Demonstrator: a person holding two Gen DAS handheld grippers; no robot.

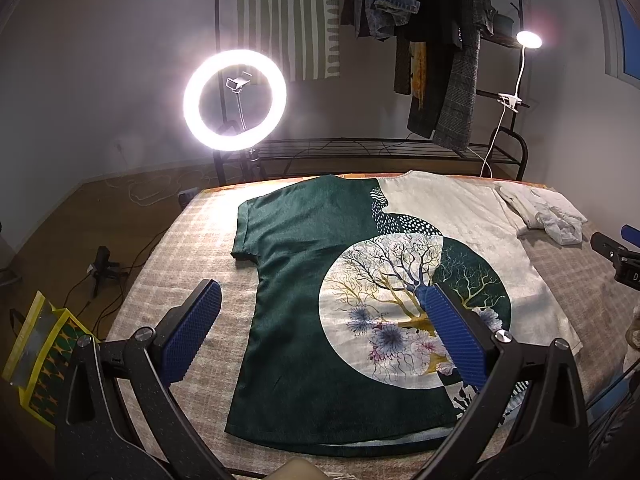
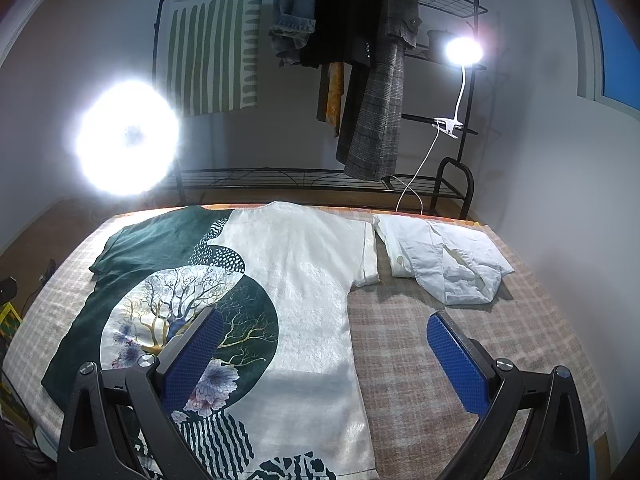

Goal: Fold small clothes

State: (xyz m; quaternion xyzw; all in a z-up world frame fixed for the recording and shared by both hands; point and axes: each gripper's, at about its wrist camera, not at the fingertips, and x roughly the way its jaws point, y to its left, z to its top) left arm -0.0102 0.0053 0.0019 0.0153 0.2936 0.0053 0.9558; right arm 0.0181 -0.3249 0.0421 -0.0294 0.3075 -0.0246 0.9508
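A short-sleeved shirt, half dark green and half cream with a round tree and flower print, lies flat and spread out on the checked bed cover. My left gripper hovers open above its lower half, one blue pad off the green side seam and the other over the print. In the right wrist view the same shirt fills the left and middle. My right gripper is open too, its left pad over the print and its right pad over bare cover. The right gripper's tip shows at the left view's right edge.
A folded white garment lies on the cover at the far right corner. Behind the bed stand a lit ring light, a clip lamp and a black rack with hanging clothes. A yellow patterned bag sits on the floor at left.
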